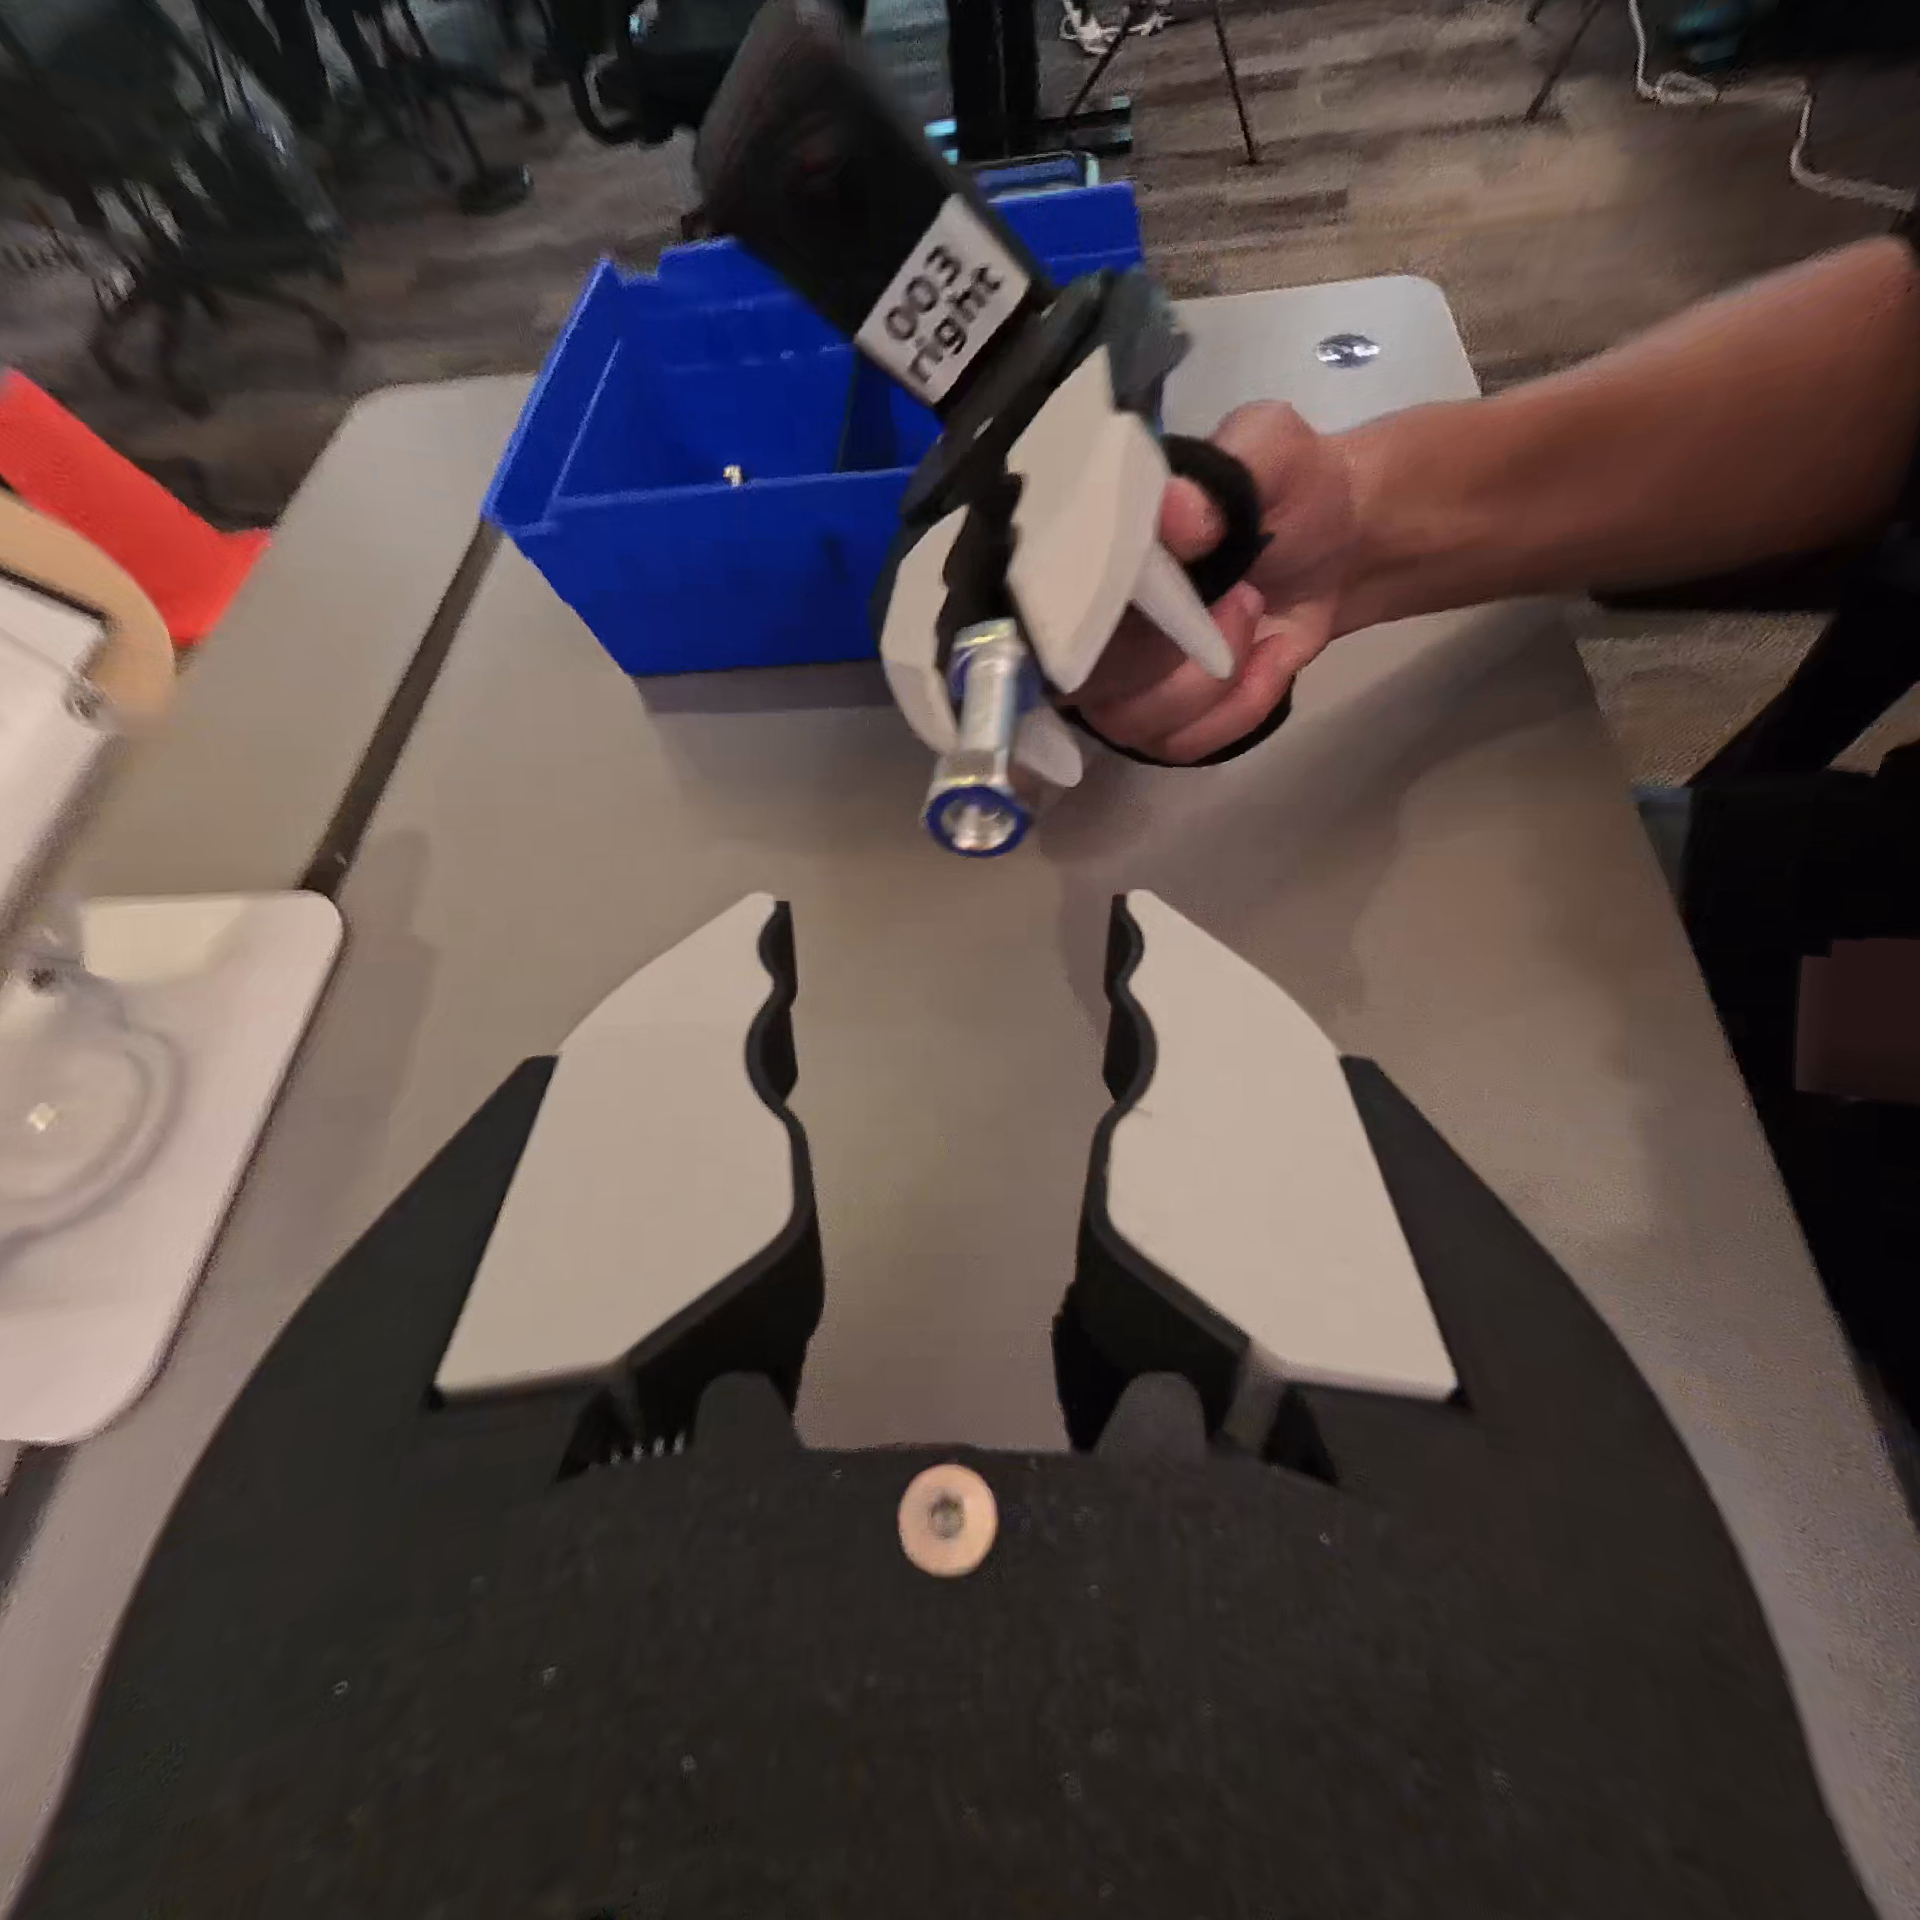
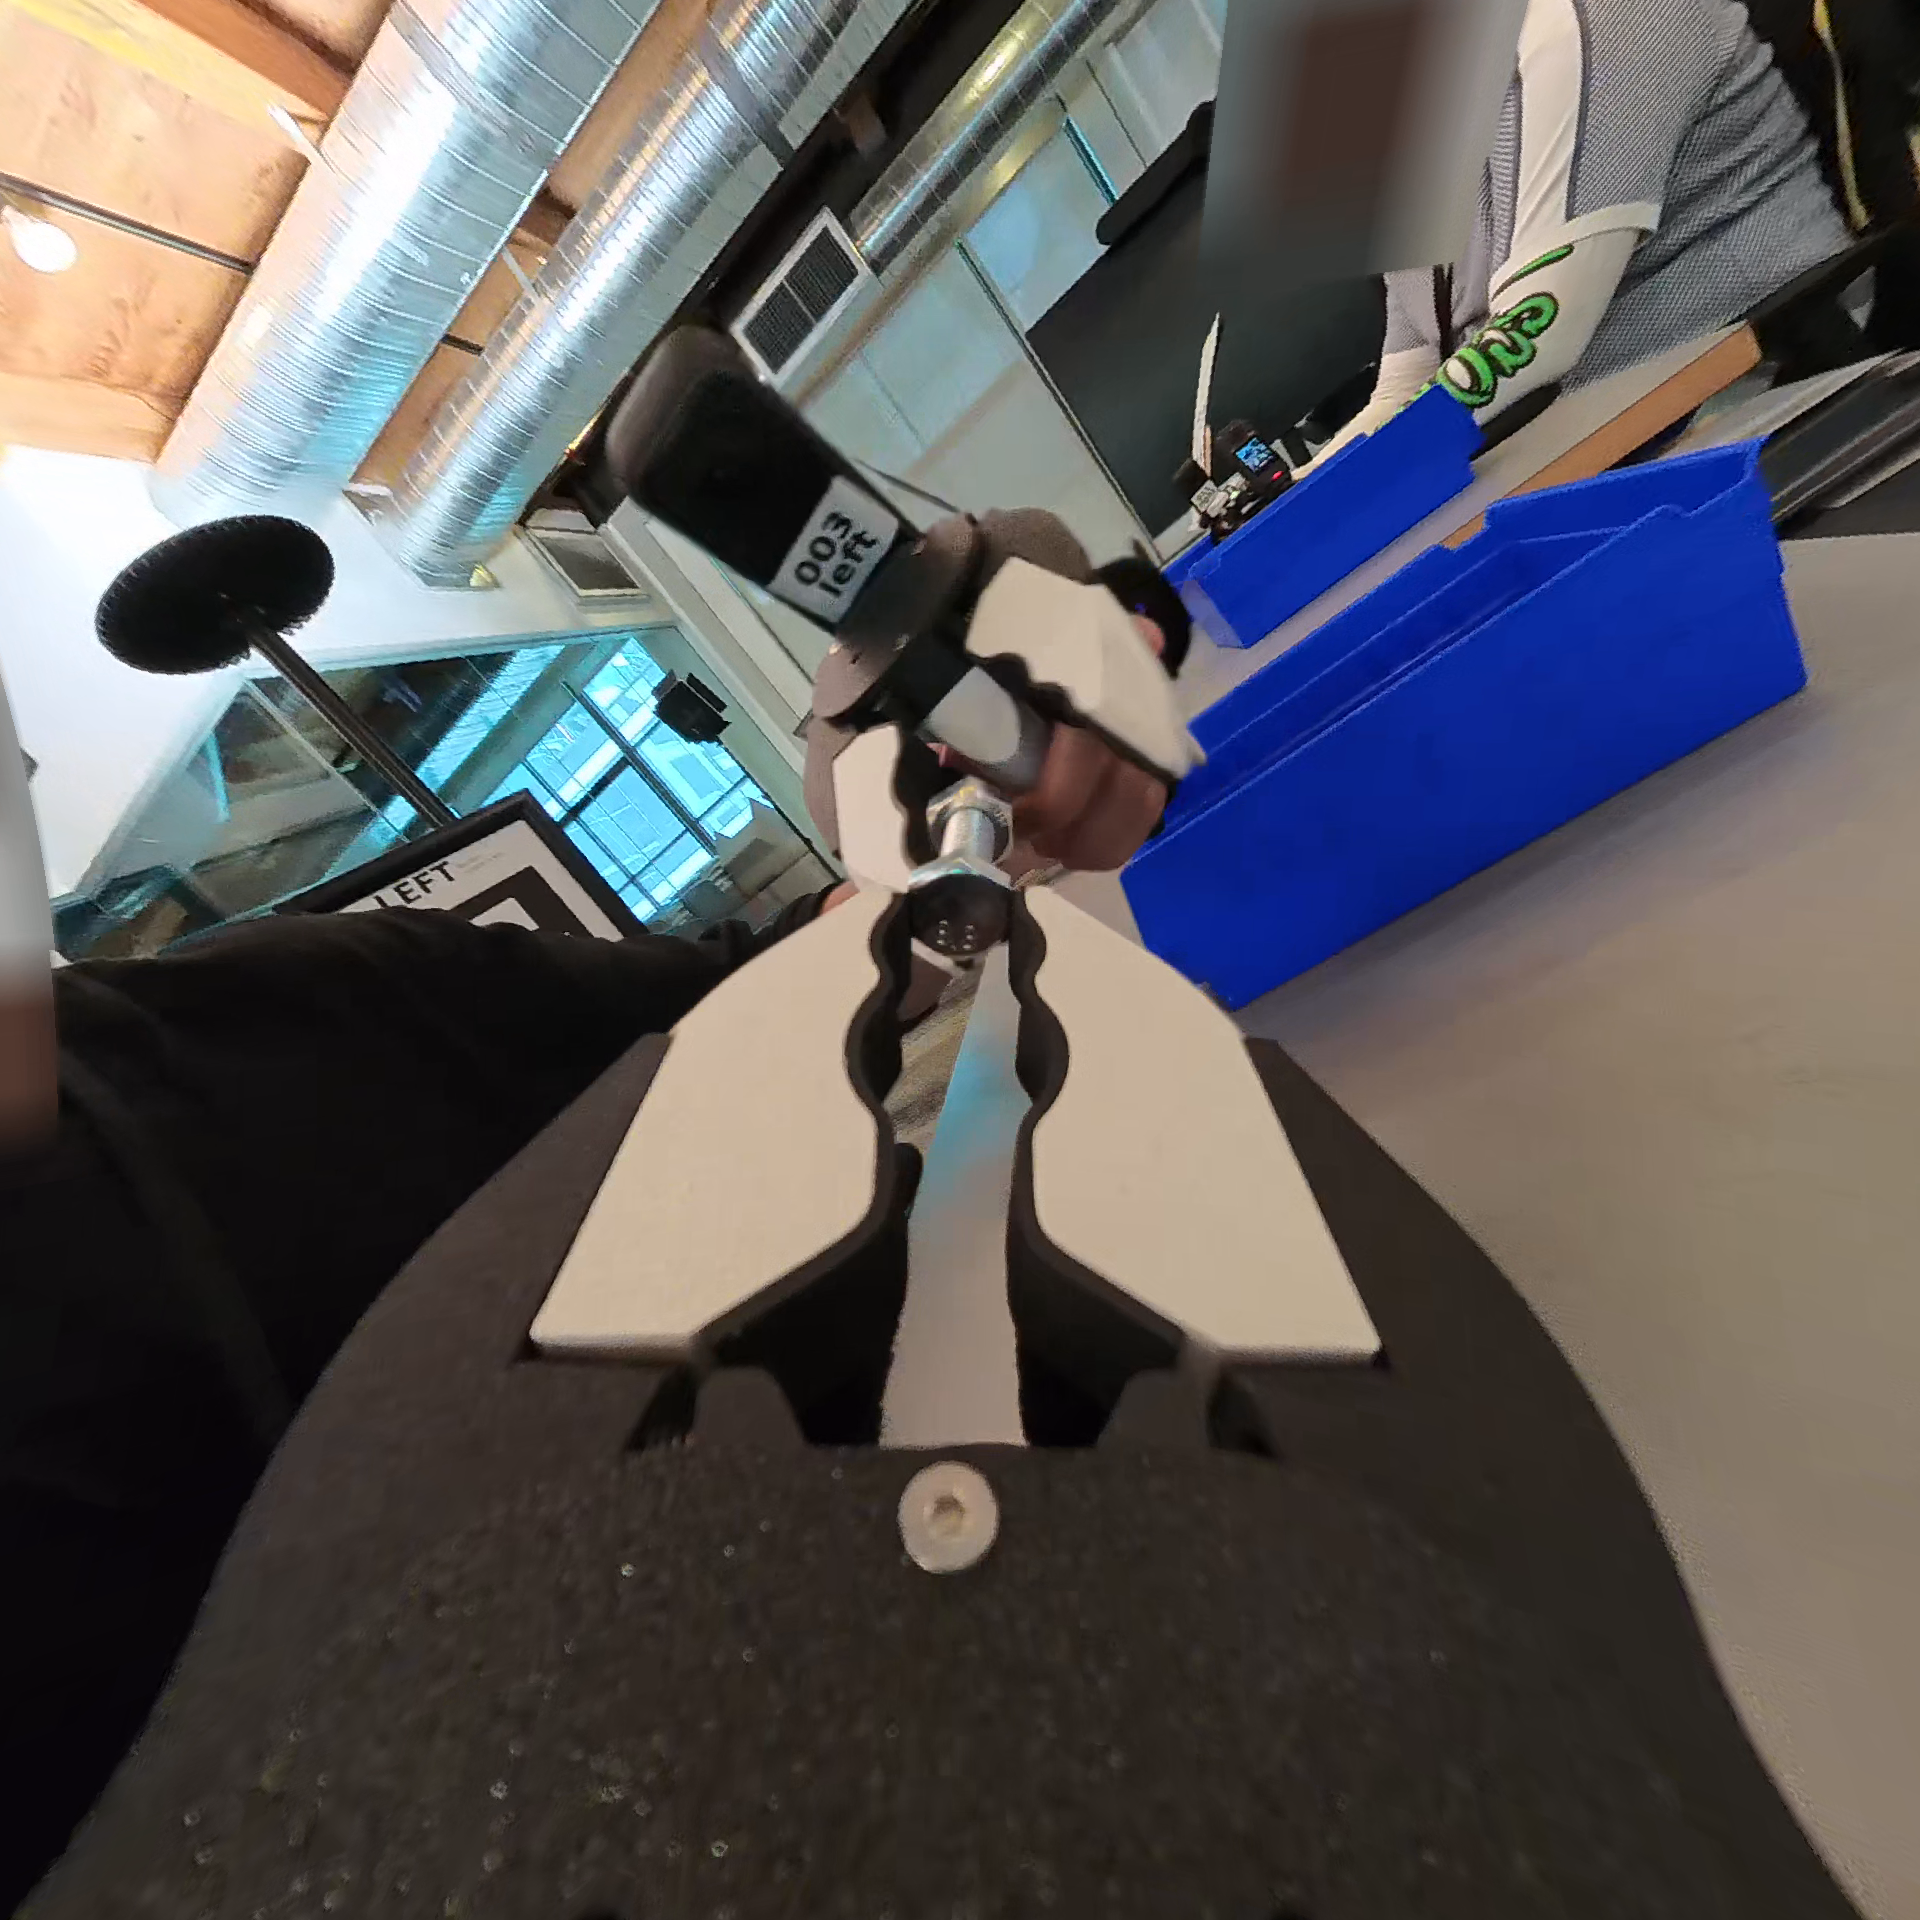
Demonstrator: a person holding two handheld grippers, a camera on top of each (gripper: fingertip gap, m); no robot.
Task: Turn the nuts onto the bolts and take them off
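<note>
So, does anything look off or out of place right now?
Nothing stands out. The right gripper holds the bolt by its head, nut near the free end; the left gripper is open and empty just short of it.

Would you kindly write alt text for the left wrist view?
The open left gripper hovers empty over a grey table. Ahead, the hand-held right gripper clamps a bolt carrying a nut, near a blue bin.
</note>
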